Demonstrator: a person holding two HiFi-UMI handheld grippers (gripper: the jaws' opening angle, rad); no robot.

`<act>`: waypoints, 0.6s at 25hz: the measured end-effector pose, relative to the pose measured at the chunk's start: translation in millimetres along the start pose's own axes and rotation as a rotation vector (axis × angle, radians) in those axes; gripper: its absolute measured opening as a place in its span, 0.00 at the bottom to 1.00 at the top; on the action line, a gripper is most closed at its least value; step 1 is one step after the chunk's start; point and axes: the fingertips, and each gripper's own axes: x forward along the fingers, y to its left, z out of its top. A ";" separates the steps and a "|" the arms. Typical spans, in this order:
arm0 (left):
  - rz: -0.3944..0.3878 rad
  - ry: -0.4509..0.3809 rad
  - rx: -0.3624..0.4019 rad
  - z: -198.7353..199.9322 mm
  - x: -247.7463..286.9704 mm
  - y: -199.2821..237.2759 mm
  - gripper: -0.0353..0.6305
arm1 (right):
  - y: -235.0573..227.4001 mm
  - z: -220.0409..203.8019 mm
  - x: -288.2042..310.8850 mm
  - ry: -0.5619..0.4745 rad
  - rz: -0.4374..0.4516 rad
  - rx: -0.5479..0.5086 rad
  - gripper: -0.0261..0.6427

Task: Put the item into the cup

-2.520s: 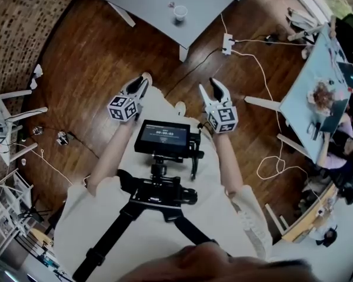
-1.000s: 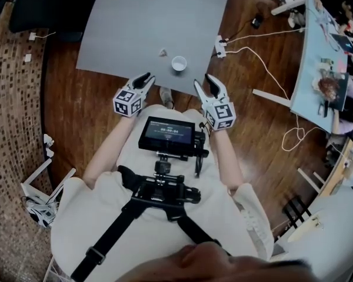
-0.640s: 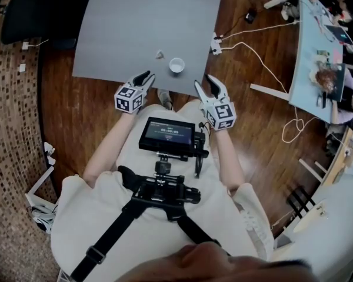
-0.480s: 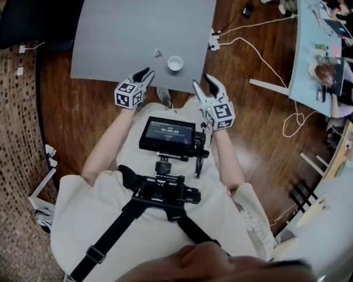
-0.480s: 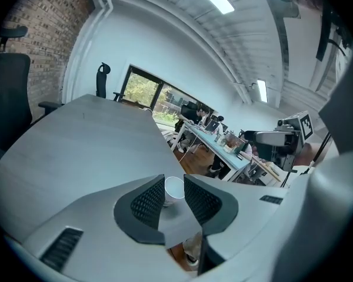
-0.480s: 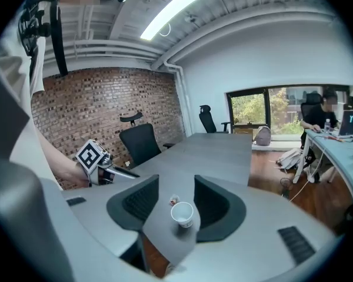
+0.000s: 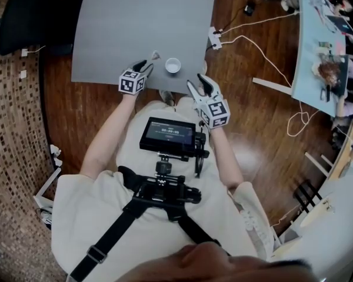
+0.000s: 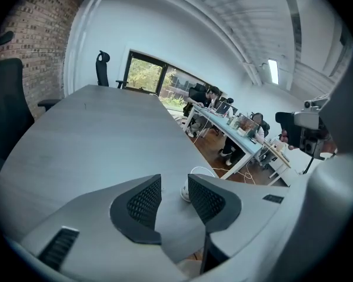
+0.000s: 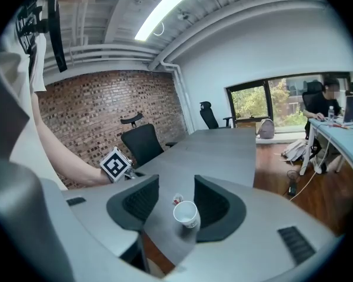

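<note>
Nearest the person, a chest-mounted monitor [image 7: 172, 135] sits between the forearms.

The right tongs [image 7: 198, 84] hang at the near edge of the grey surface [image 7: 135, 22]. Their jaws stand wide and hold nothing. The cup shows beyond the gap, not inside it.

The left tongs [image 7: 146, 64] are over the surface, left of the cup. Their jaws have just been opening and now stand wide. Between the pads there is only bare surface.

The cup [image 7: 172, 66] stands upright, mouth open, close to the near edge. The item [image 7: 155, 56], small and pale with a red patch, lies on the surface just left of the cup and slightly farther, apart from it. It lies just past the left tongs' tips. It is not in the cup.

Risks, as judged:
- The item looks small and light. A closure that lands off-centre may squeeze it out sideways or push it along the surface.
- The item lies near the cup, so the jaw on the cup's side may strike the cup on approach.
- The cup looks light and nothing steadies it. A knock may tip it or send it over the near edge.
- A release made too high or to one side may bounce the item off the rim.

Count: two tongs, one cup, one item, one surface, one monitor.
</note>
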 end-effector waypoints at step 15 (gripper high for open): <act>0.112 0.277 0.087 -29.6 140.3 39.2 0.27 | -91.9 -4.5 32.7 0.099 0.084 0.007 0.34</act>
